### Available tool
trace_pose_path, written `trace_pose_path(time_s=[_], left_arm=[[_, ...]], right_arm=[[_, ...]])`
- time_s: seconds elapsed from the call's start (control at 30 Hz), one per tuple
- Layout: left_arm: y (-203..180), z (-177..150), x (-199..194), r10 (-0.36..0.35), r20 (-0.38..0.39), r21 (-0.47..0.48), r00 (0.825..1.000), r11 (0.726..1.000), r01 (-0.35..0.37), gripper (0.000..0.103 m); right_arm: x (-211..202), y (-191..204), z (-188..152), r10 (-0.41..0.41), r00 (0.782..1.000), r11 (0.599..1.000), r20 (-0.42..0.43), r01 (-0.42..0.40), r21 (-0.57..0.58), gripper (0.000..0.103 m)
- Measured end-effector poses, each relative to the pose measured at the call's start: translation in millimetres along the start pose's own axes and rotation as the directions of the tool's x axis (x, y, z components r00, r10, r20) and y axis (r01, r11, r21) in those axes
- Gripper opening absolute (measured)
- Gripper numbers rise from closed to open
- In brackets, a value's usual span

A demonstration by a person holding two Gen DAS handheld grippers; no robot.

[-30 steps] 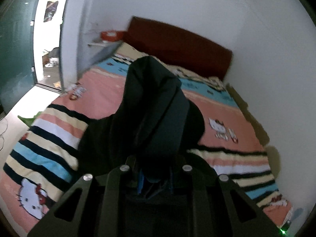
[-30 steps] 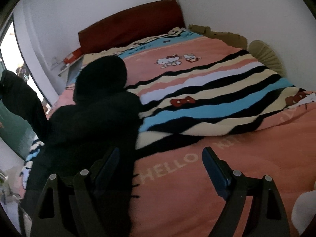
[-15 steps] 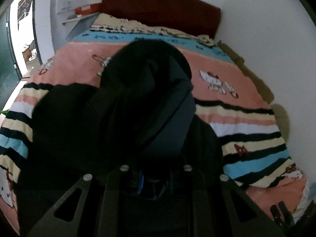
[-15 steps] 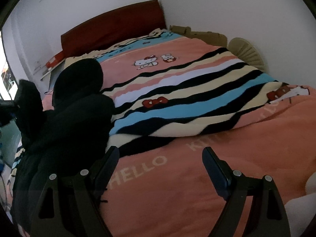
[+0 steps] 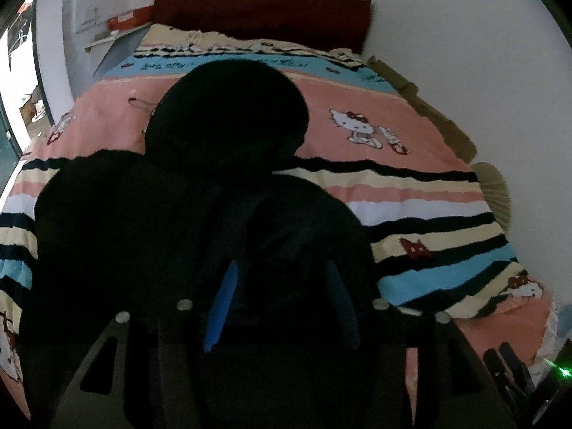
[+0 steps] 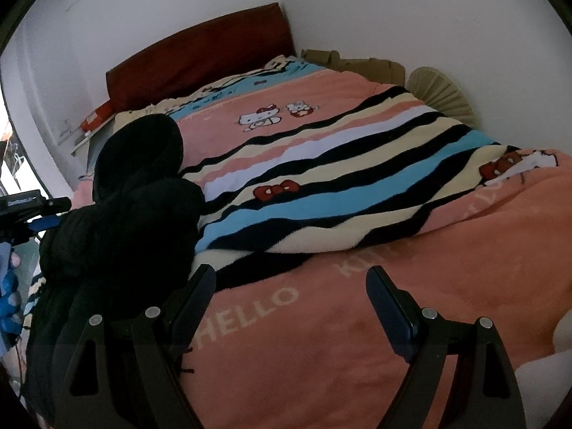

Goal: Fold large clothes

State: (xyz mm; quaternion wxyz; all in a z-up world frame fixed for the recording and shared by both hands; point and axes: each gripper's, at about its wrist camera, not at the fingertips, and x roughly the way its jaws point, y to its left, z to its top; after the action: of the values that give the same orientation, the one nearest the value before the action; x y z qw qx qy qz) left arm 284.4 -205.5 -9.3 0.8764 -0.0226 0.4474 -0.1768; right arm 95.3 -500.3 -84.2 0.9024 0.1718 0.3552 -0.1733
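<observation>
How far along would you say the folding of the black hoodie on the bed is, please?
Done: one part of the black hoodie lies folded over its body. In hand: the left gripper is opening, fabric between its fingers. The right gripper is open, empty. Left: further folds.

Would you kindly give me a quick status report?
Left gripper opening over black hoodie. Right gripper open, empty. Hoodie bunched on blanket.
</observation>
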Motion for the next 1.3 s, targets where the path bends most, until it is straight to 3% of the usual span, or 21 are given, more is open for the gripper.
trace_pose_path(time_s=[0.1, 0.27, 0.53, 0.8, 1.03, 1.3], left_arm=[[4, 1, -20, -0.001, 0.032, 0.005, 0.999, 1.0, 0.001, 0.051], [45, -3, -51, 0.022, 0.065, -0.026, 0.998, 0.999, -0.02, 0.051], [169, -32, -107, 0.145, 0.109, -0.138, 0.983, 0.982, -0.129, 0.051], [288, -66, -139, 0.245, 0.089, -0.263, 0.966, 0.941, -0.214, 0.051], [319, -53, -130, 0.287, 0.102, -0.256, 0.952, 0.933, -0.254, 0.051], [315, -8, -59, 0.265, 0.09, -0.199, 0.96, 0.949, -0.243, 0.051]], right_arm=[[-1, -2, 0, -0.009, 1.0, 1.0, 0.009, 0.009, 0.002, 0.085], [-4, 1, -1, -0.014, 1.0, 1.0, 0.02, 0.014, -0.014, 0.085], [-15, 21, -8, 0.042, 0.997, 0.996, 0.057, -0.037, -0.076, 0.085], [-18, 53, -15, 0.078, 0.997, 0.99, 0.019, -0.075, -0.122, 0.085], [-17, 129, 9, 0.135, 0.991, 0.959, 0.012, -0.128, -0.253, 0.085], [16, 226, 58, 0.213, 0.977, 0.903, 0.008, -0.194, -0.383, 0.086]])
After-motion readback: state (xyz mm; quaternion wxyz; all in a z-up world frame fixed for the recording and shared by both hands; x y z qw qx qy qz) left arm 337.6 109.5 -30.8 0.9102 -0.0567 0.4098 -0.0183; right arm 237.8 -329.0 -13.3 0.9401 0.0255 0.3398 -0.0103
